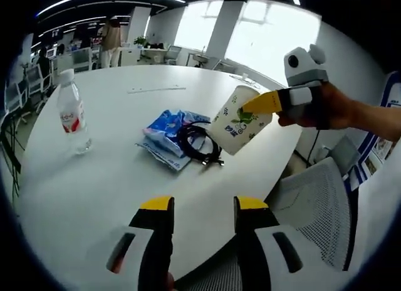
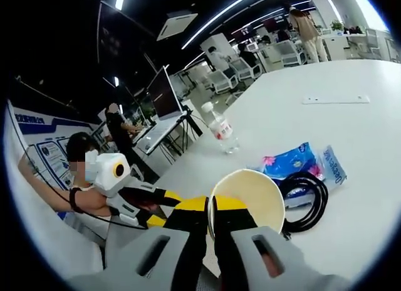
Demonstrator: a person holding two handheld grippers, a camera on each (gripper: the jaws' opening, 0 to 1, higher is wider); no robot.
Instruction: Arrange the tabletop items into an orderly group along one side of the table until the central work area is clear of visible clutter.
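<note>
Cup held aloft.
Your right gripper (image 2: 210, 204) pinched the paper cup's (image 1: 238, 120) rim; your left gripper (image 1: 204, 204) stood open, bottle (image 1: 73, 112) ahead-left.

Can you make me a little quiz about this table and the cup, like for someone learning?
1. True or false: the paper cup is standing on the table.
2. What lies against the blue packet? A) coiled black cable B) a spoon C) a book
3. Fill in: the water bottle stands ____.

Key:
1. False. The right gripper holds the cup by its rim, tilted, above the table.
2. A
3. Upright, apart from the packet. The left gripper is open, holding nothing.
</note>
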